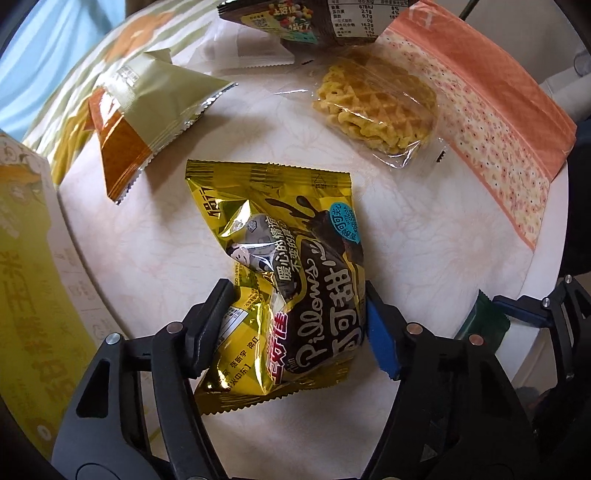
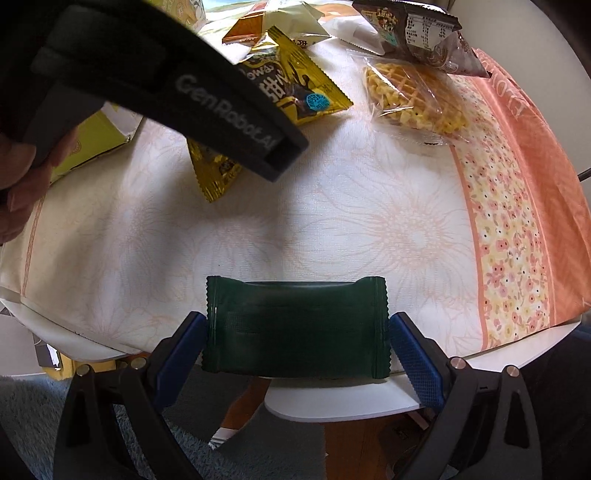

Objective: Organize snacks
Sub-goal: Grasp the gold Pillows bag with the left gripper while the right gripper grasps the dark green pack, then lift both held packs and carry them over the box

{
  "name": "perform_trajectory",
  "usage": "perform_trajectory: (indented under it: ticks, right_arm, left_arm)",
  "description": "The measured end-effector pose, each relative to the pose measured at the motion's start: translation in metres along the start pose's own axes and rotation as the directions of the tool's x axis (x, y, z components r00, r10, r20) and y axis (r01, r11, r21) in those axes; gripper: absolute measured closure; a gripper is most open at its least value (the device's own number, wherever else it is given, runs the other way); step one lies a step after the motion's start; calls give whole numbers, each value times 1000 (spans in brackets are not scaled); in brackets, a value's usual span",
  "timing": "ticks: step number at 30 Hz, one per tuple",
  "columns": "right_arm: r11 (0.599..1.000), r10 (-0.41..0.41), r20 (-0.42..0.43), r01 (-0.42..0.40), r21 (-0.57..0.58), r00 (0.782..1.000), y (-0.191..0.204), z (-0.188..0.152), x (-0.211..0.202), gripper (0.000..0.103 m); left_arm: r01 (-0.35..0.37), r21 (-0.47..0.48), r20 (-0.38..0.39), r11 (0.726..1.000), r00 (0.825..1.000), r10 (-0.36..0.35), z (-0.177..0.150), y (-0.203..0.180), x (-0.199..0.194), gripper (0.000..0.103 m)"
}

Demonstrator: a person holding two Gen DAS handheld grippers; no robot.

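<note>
My left gripper (image 1: 295,317) is shut on a gold and brown snack bag (image 1: 284,266) that rests crumpled on the white floral tablecloth (image 1: 424,236). The bag also shows in the right wrist view (image 2: 295,92), partly hidden behind the left gripper's body. My right gripper (image 2: 297,332) is shut on a dark green packet (image 2: 295,328) at the table's near edge. That packet (image 1: 484,317) shows at the right in the left wrist view. A clear-wrapped waffle snack (image 1: 376,107) lies beyond.
A green and orange bag (image 1: 147,122) lies at the left, a dark brown bag (image 1: 295,18) at the back. A yellow box (image 1: 29,288) stands at the far left. The cloth's orange flowered border (image 2: 517,229) runs along the right. The floor lies below the table edge (image 2: 340,406).
</note>
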State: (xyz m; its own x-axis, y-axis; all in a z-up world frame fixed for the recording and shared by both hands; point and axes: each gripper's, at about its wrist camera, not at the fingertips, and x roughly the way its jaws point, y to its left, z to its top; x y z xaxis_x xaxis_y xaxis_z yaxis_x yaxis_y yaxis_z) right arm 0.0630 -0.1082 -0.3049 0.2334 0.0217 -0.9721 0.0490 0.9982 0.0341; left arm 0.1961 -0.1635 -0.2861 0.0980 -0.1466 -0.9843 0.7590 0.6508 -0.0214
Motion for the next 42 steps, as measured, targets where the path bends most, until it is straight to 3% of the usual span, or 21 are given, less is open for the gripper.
perform_trajectory:
  ticks: [10, 17, 25, 34, 42]
  right_arm:
    - [1000, -3, 40, 2, 17, 999, -15, -1, -9, 37]
    - [999, 38, 54, -39, 27, 998, -33, 3, -16, 41]
    - [999, 50, 115, -52, 12, 992, -67, 21, -53, 41]
    - [995, 82, 223, -67, -76, 971, -89, 46, -115, 41]
    - [965, 186, 345, -105, -240, 920, -68, 99, -173, 41]
  left_arm:
    - [15, -111, 58, 994, 998, -8, -20, 14, -21, 38]
    - [30, -160, 93, 987, 996, -16, -24, 14, -37, 38]
    - [34, -216, 175, 976, 985, 5, -19, 14, -80, 38]
    - [31, -331, 301, 943, 951, 75, -13, 17, -147, 38]
    - [-8, -471, 376, 882, 903, 209, -32, 57, -215, 38]
